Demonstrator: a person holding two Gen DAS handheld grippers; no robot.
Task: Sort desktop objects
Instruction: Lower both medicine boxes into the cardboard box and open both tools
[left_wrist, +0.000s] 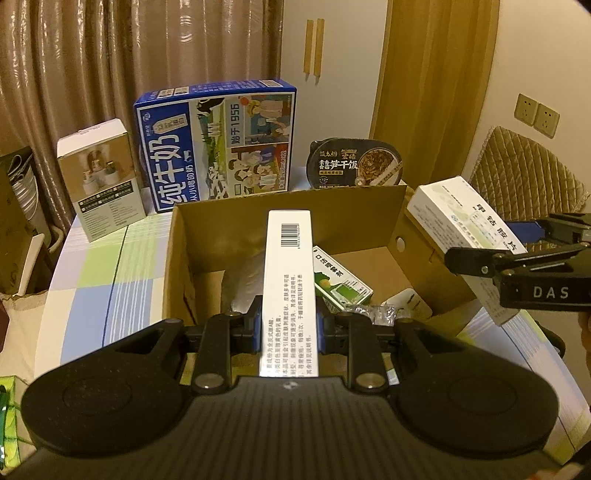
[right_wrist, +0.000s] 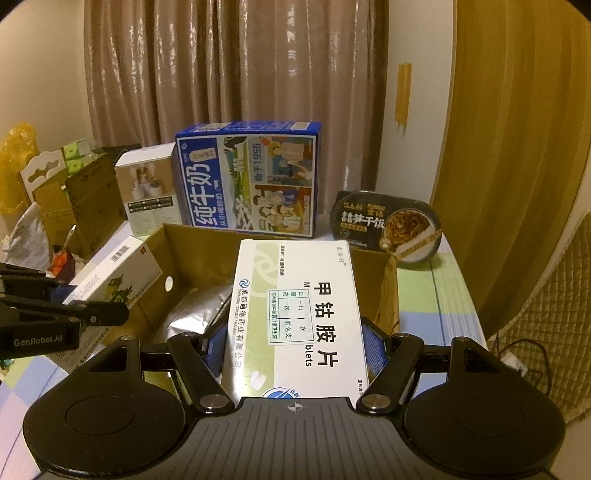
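Left tool (left_wrist: 289, 325) clamped on a narrow white carton (left_wrist: 290, 273), barcode end up, held edgewise above the open cardboard box (left_wrist: 369, 206). Right tool (right_wrist: 294, 343) pinching a wider white medicine box (right_wrist: 295, 314) by its long sides, blue pads pressed against both edges, poised over the near right part of the same box. Inside the box: a green-and-white packet (left_wrist: 341, 282), a silver foil bag (right_wrist: 192, 314) and some small wrapped bits, too blurred to identify. Behind the box on the checked tabletop (left_wrist: 110, 273): a blue milk carton case (left_wrist: 216, 144) standing upright, a small white-and-tan box (left_wrist: 101, 177) just to its left, and a black instant-rice bowl (left_wrist: 356, 162) propped up at the box's far right corner. Beige curtains (right_wrist: 236, 74) hung beyond.
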